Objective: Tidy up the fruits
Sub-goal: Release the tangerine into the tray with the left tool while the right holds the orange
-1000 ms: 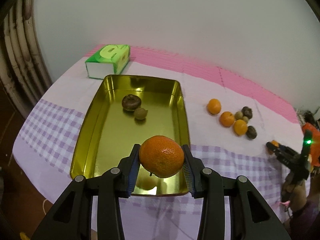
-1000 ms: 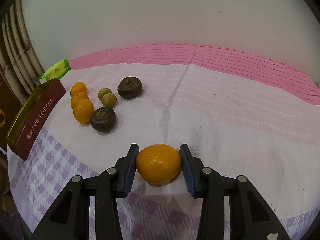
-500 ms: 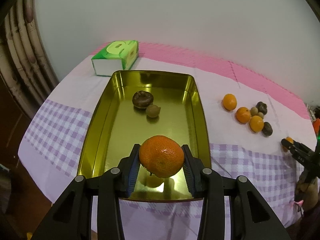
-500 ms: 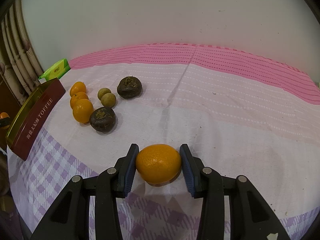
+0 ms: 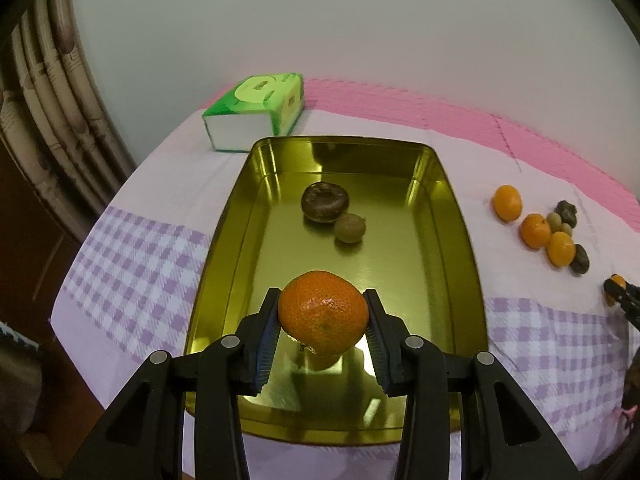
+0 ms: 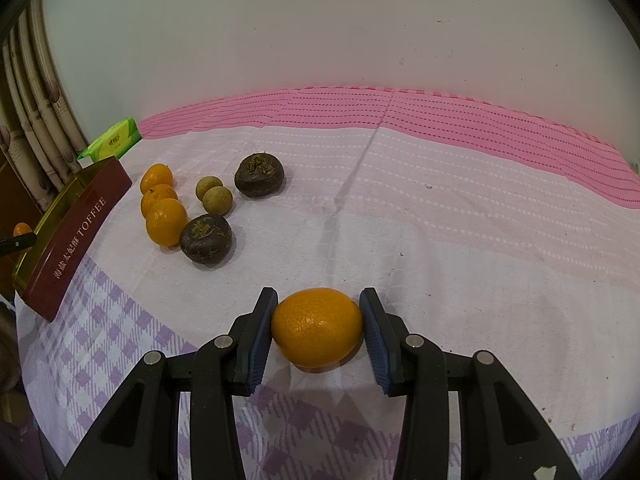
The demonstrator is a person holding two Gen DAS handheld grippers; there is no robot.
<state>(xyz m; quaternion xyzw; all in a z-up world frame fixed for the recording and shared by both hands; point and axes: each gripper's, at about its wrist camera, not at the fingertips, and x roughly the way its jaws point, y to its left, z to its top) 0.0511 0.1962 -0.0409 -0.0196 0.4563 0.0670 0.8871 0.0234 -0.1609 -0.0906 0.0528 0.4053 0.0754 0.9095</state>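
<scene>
My left gripper (image 5: pixel 323 334) is shut on a tangerine (image 5: pixel 323 312) and holds it above the near half of the gold tin tray (image 5: pixel 460 240). A dark brown fruit (image 5: pixel 325 201) and a small greenish-brown fruit (image 5: pixel 350 227) lie in the tray's far half. My right gripper (image 6: pixel 317 336) is shut on an orange (image 6: pixel 317 326), low over the tablecloth. Loose fruit lies in a cluster on the cloth: three tangerines (image 6: pixel 166 221), two small greenish fruits (image 6: pixel 217 200) and two dark brown fruits (image 6: pixel 205 239). The tray's red side (image 6: pixel 76 232) shows at the left of the right wrist view.
A green tissue pack (image 5: pixel 256 110) lies behind the tray near the wall. The table's left and front edges drop off close to the tray. A curtain (image 5: pixel 44 92) hangs at the far left. The cloth has a pink band (image 6: pixel 440 120) along the wall.
My left gripper has moved forward and lower over the tray with the tangerine, so the tray looks larger. My right gripper has barely moved and still holds the orange.
</scene>
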